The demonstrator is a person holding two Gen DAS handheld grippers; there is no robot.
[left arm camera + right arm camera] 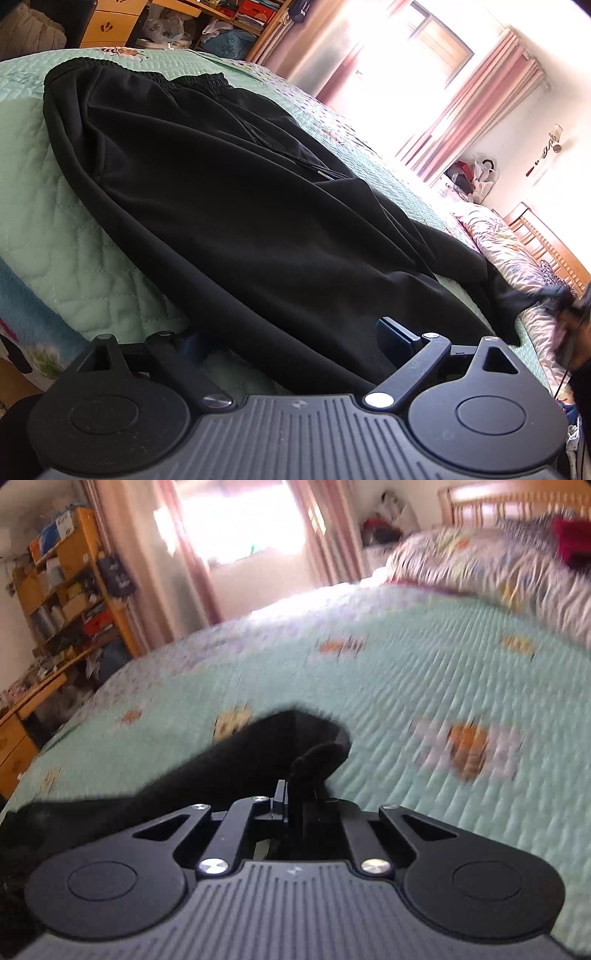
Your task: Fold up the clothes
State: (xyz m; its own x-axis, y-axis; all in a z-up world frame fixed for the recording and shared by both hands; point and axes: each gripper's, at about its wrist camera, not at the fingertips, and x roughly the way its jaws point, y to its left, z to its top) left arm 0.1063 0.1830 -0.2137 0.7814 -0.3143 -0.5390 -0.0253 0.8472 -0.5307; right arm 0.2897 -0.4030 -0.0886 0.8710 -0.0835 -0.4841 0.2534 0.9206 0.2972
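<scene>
A bed (48, 206) with a green quilt carried black trousers (229, 206) spread across it, waistband at the far end. The left claw (291, 339) stood wide over the near hem, its pads clear of the cloth. The right claw (291, 797) was pinched tight on a fold of the trousers.

Sunlit bedroom.
A bright window (240, 528) with pink curtains (476, 110), wooden shelves (70, 590) on one side, a slatted headboard (517, 498), white walls (554, 92).
</scene>
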